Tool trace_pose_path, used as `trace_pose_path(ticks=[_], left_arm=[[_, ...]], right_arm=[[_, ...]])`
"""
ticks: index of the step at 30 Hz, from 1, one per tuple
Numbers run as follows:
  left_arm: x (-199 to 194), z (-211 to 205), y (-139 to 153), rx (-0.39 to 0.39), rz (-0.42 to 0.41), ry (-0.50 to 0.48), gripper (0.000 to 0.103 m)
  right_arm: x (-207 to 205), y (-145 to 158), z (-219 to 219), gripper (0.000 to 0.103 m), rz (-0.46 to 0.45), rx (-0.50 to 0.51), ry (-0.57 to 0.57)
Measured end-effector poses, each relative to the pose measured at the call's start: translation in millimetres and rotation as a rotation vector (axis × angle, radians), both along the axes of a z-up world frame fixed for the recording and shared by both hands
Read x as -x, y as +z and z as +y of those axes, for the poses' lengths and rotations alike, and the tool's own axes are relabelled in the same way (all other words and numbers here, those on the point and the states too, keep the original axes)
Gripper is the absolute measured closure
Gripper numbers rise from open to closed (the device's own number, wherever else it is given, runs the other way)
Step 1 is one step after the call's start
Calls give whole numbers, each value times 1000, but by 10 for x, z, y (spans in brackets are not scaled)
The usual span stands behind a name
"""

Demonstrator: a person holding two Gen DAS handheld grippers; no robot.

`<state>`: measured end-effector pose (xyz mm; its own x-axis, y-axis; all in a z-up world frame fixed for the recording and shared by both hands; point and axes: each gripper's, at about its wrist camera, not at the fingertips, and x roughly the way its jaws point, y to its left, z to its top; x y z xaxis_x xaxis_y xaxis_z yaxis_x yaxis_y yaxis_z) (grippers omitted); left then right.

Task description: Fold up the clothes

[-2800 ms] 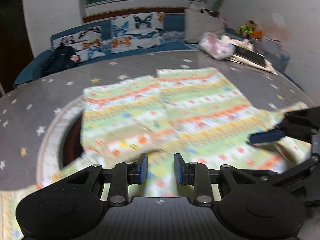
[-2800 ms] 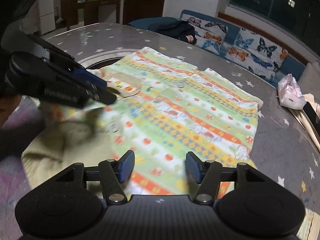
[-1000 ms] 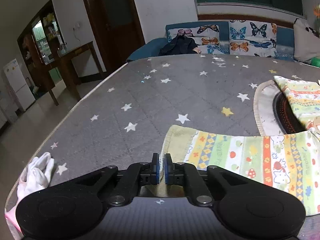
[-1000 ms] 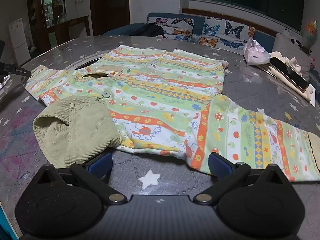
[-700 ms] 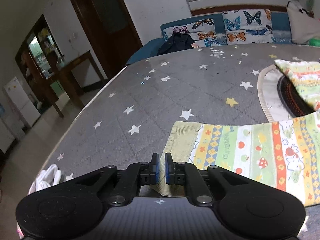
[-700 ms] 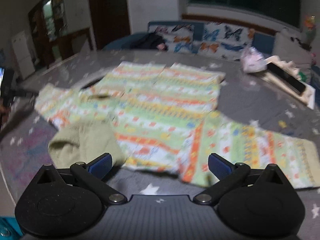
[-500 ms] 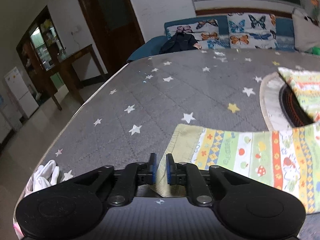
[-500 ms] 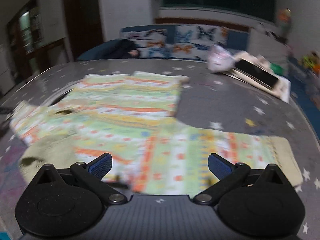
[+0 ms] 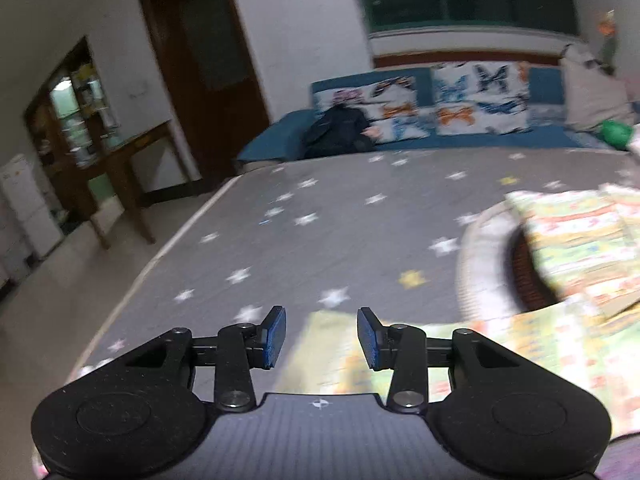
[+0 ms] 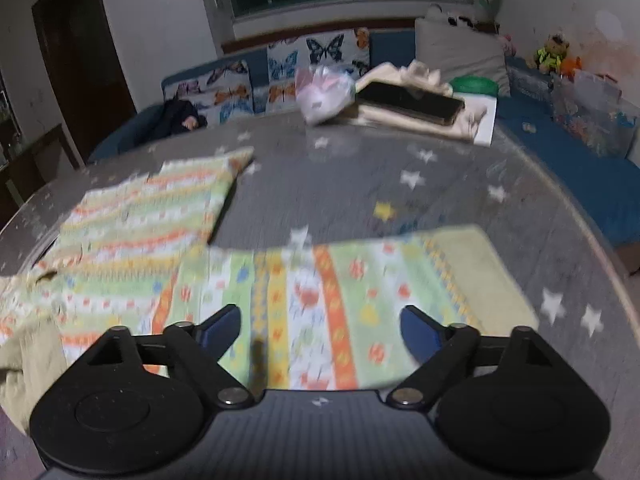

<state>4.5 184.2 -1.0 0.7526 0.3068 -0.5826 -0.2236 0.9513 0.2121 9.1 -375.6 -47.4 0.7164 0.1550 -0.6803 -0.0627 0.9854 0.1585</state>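
Note:
A striped, patterned child's garment lies spread flat on the grey star-print table. Its right sleeve stretches out to a plain green cuff. My right gripper is open and empty, just above that sleeve. In the left wrist view the left sleeve and its cuff lie flat on the table. My left gripper is open above the cuff and holds nothing. The garment's body shows at the right.
A pink bag and a stack of cloth with a phone on it sit at the table's far edge. A blue sofa with butterfly cushions stands behind. A round opening in the table lies under the garment.
My left gripper was shut on the left sleeve's cuff and has opened and let it go. My right gripper has swung right, from over the body to over the right sleeve.

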Motion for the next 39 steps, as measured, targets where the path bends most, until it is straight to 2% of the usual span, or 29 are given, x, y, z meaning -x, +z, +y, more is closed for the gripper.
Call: trace_pose_path(ticks=[3, 4, 6, 8, 10, 12, 19, 26, 28, 31, 35, 39], left_arm=[[-32, -325, 66, 32, -10, -97, 59], [-44, -446, 74, 43, -9, -132, 59], [-70, -694, 84, 63, -4, -206, 57], [-95, -944, 63, 73, 9, -278, 57], [-124, -1185, 31, 83, 25, -341, 57], [-154, -1405, -7, 102, 41, -396, 57], [-186, -2138, -139, 133, 81, -573, 54], [-82, -2654, -333, 126, 140, -695, 51], [-46, -2739, -390, 118, 154, -715, 51], [-6, -2805, -465, 105, 171, -730, 49], [18, -2795, -498, 107, 177, -724, 47], [24, -2756, -454, 116, 163, -707, 44]], right_arm=[[-171, 29, 25, 28, -17, 4, -2], [-237, 35, 36, 36, -22, 3, -3], [-359, 14, 51, 40, -23, 9, -12], [-438, -39, 33, 53, -13, 22, -27], [-495, -99, -4, 54, 0, 36, -45], [-508, -129, -56, 61, 3, 48, -61], [-457, -162, -265, 61, -10, 90, -115], [-348, -112, -353, 60, -22, 100, -139], [-298, -128, -384, 59, -19, 118, -133], [-198, -91, -500, 52, -27, 99, -181], [-65, -91, -707, 52, -27, 86, -249], [31, -152, -798, 51, -2, 75, -254]])
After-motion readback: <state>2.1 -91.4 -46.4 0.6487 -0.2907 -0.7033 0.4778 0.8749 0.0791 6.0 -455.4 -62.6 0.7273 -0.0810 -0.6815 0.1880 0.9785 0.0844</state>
